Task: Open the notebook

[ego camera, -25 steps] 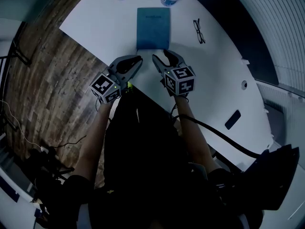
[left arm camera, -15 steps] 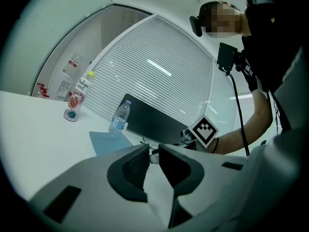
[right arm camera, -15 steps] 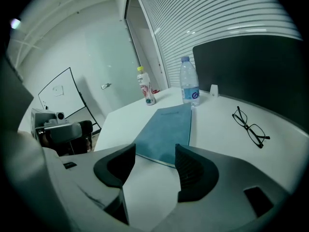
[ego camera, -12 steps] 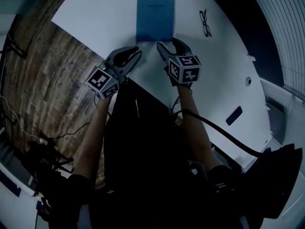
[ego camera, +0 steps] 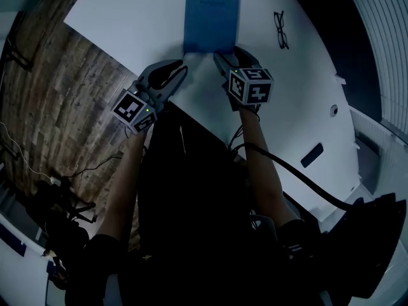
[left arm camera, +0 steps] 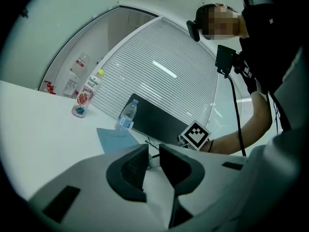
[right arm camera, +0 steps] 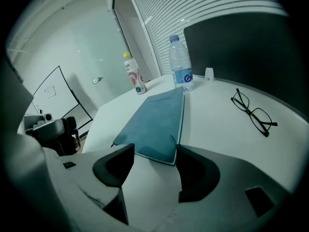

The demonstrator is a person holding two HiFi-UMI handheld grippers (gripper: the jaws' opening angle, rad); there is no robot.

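A closed blue notebook lies flat on the white table, straight ahead of me. My right gripper hovers at its near edge, tilted down. Its jaws have just been opening and now stand wide open. In the right gripper view the notebook ends just beyond the right gripper, its near corner close to the right fingertip; nothing sits between the pads. My left gripper stays near the table's front edge, left of the notebook, jaws drawn together on nothing. From the left gripper the notebook shows beyond.
Black glasses lie right of the notebook. A clear water bottle and a pink drink bottle stand behind it. A dark screen stands at the back right. Wooden floor lies past the table's left edge.
My right gripper has moved forward and down to the notebook's near edge, and its jaws have spread wider. My left gripper has sunk slightly and kept its place beside it.
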